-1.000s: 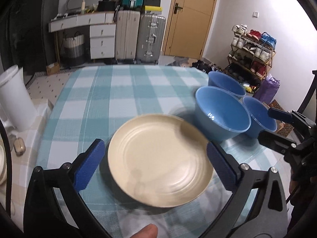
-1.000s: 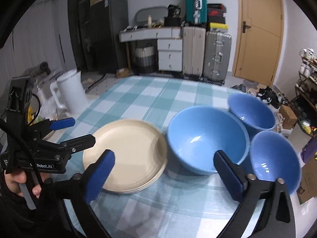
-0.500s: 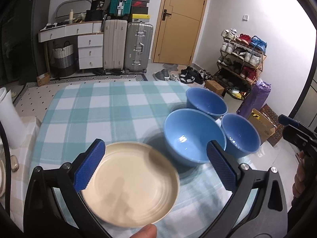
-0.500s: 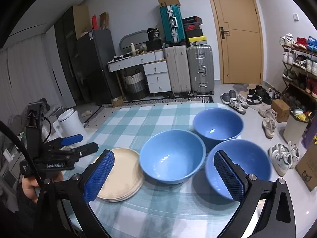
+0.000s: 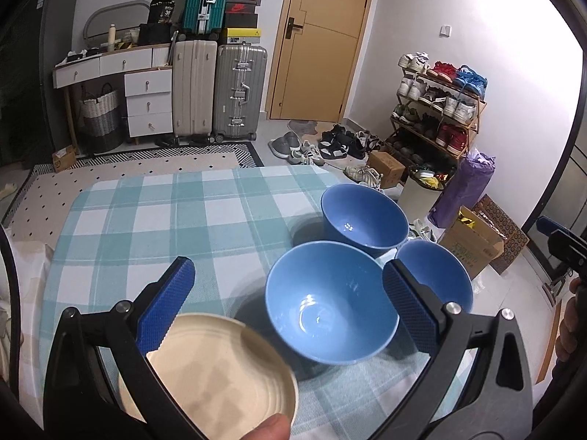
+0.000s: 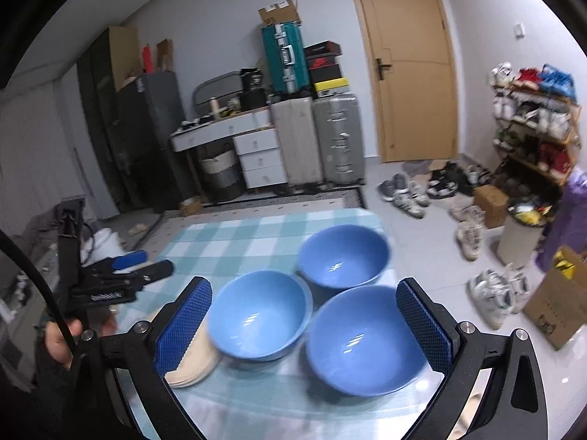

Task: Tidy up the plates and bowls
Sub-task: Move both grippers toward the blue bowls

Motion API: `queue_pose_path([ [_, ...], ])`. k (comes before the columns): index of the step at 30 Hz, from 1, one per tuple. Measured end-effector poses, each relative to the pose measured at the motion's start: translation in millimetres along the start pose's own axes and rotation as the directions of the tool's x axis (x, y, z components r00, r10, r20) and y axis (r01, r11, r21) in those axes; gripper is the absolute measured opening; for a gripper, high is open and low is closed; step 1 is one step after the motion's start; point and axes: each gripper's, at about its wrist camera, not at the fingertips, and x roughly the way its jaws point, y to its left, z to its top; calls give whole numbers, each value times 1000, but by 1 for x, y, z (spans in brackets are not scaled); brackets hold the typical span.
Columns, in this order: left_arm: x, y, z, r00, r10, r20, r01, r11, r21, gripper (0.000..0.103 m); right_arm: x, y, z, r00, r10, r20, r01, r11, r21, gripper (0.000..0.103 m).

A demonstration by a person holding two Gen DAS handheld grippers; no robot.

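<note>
- Both grippers have pulled up and back; the left gripper and right gripper hang spread, holding nothing.
- The cream plates lie stacked, probably three, beside three blue bowls on the checked table.
- Plates look done; next, nest the bowls, starting with a rim pinch.

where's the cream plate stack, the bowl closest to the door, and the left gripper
cream plate stack (image 5: 227, 381): left wrist view, on the top plate's flat centre
bowl closest to the door (image 5: 365, 216): left wrist view, on its inner wall
left gripper (image 5: 290, 300): left wrist view, midway between its open blue fingertips
</note>
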Motion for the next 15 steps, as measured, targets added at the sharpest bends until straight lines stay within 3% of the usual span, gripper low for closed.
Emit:
queue_pose_path([
  [15,89,-4,50,998,-14,-53,14,1000,2,102,50,-49,28,997,-53,-62,56,998,38,102],
])
